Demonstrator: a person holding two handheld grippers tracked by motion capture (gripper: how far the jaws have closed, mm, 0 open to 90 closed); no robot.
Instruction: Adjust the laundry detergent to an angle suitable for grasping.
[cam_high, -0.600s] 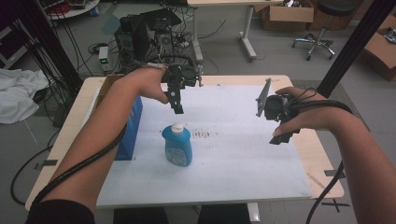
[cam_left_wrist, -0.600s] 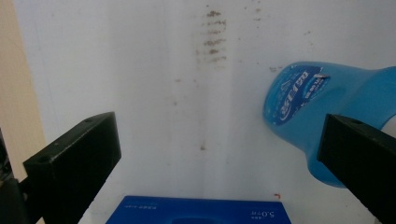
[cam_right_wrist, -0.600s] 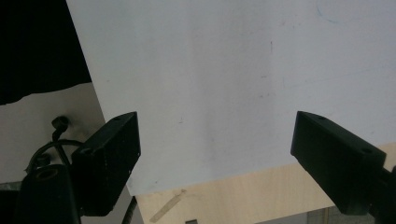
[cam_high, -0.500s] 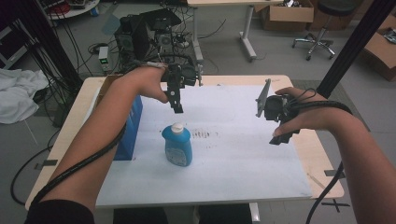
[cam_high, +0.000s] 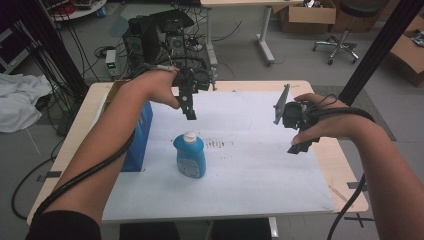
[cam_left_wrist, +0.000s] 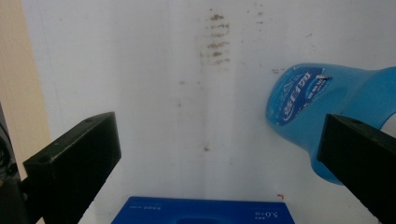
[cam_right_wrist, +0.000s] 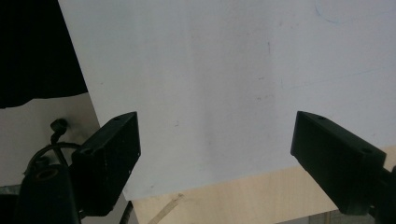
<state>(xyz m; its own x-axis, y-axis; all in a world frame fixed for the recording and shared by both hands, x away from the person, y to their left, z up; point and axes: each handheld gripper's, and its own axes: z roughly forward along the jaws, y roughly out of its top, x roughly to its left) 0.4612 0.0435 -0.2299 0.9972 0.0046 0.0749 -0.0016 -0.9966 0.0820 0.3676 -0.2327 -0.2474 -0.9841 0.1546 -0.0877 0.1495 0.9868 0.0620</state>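
The left gripper (cam_high: 190, 114) hangs above the white sheet (cam_high: 250, 165) with its 2 black jaws spread wide and nothing between them; in the left gripper view bare sheet shows in the gap. Just below it on the sheet stands the blue bottle (cam_high: 190, 156), upright, with a white cap (cam_high: 189, 136) on top. The jaws are close above and slightly behind the cap but do not touch it. In the left gripper view the bottle (cam_left_wrist: 322, 102) shows behind the jaw at the right edge, its printed label facing the camera, and a row of dark smudges (cam_left_wrist: 215, 39) marks the sheet beyond it.

The right gripper (cam_high: 298, 145) is held over the sheet's right side, well apart from the bottle. Its 2 jaws also stand wide, with only the sheet and the pale wooden table edge (cam_right_wrist: 243, 196) seen between them in the right gripper view.

To the left of the bottle a blue box (cam_high: 140, 132) stands on the sheet's left edge, partly hidden by the person's left forearm; its top (cam_left_wrist: 205, 212) shows at the bottom of the left gripper view. The sheet covers most of the wooden table (cam_high: 345, 165)
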